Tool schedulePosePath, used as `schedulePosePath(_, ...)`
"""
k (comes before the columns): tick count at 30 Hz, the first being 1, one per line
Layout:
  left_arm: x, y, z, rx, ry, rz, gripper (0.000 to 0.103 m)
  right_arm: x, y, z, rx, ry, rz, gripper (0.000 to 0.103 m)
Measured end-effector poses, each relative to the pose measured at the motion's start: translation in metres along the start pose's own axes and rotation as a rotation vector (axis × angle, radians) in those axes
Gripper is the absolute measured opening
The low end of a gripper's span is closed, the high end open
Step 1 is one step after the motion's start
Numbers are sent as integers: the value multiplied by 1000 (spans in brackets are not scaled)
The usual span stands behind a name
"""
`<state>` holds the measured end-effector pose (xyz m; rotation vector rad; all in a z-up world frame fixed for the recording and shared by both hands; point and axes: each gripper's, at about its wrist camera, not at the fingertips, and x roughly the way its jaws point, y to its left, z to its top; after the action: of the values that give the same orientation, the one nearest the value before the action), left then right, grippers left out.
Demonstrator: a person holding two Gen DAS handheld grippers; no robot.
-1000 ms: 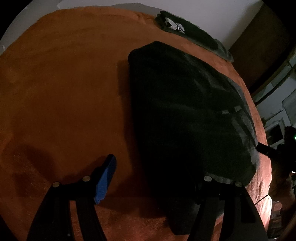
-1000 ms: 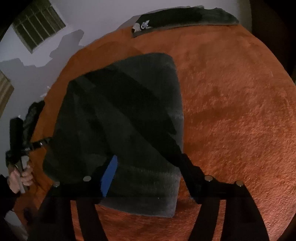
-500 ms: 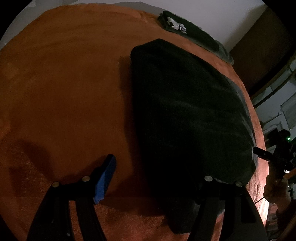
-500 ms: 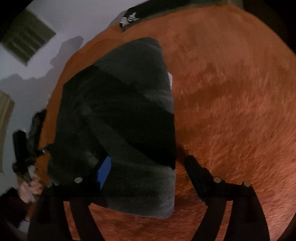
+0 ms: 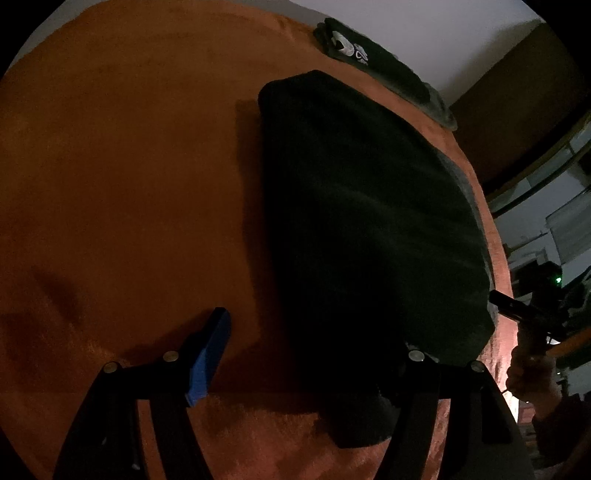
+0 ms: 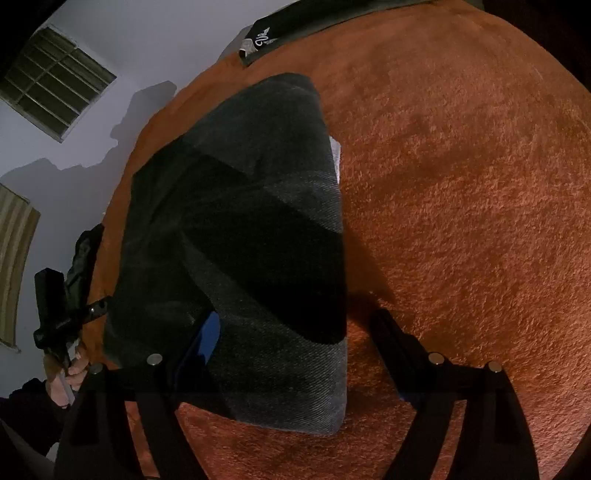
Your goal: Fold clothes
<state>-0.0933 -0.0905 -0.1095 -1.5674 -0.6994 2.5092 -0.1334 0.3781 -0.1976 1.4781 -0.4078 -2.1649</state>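
Observation:
A dark grey folded garment (image 5: 369,221) (image 6: 240,221) lies flat on the orange plush surface (image 5: 129,184) (image 6: 461,184). My left gripper (image 5: 314,332) is open over the garment's near left corner. Its blue-padded finger (image 5: 210,350) rests over bare plush, and the other finger is lost in the dark cloth. My right gripper (image 6: 295,317) is open and straddles the near right corner. One blue pad (image 6: 207,336) sits over the cloth, and the other finger (image 6: 388,339) is just off its edge. Neither pad presses the fabric.
A second dark folded garment (image 5: 373,59) (image 6: 295,22) with a white print lies at the far edge of the surface. Each view shows the other gripper in a hand (image 5: 532,369) (image 6: 74,369) at the garment's side. Behind are a white wall with a vent (image 6: 55,81) and shelving (image 5: 554,203).
The right gripper's jaws have spread wider and it has dropped closer to the cloth; its right finger now stands off the garment's edge. The left gripper has hardly moved.

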Motion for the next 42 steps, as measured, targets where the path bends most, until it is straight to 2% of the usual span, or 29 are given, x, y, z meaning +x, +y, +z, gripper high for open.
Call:
schedulePosePath(5, 3, 6, -2, -46, 9, -31, 71, 0, 1, -1, 3, 4, 13, 83)
schedulePosePath(12, 2, 10, -6, -61, 12, -48, 71, -5, -5, -3, 5, -6, 44, 83)
schedulePosePath(16, 2, 13, -8, -70, 18, -65, 72, -5, 0, 2, -14, -36, 114, 83)
schedulePosePath(24, 7, 13, -4, -74, 28, -73, 72, 10, -2, 24, -41, -13, 150, 83)
schedulePosePath(26, 8, 12, -3, -75, 30, -75, 72, 16, 0, 31, -65, 8, 140, 84)
schedulePosePath(28, 10, 13, -2, -77, 31, -76, 72, 22, 4, 37, -102, 37, 125, 94)
schedulePosePath(33, 15, 8, 7, -68, 33, -61, 72, 33, 22, 52, -224, 105, 55, 102)
schedulePosePath(39, 26, -3, 31, -38, 62, -25, 72, 44, 33, 72, -187, 191, -32, 103)
schedulePosePath(42, 35, -6, 47, -40, 87, -15, 73, 49, 30, 82, -113, 234, -29, 103)
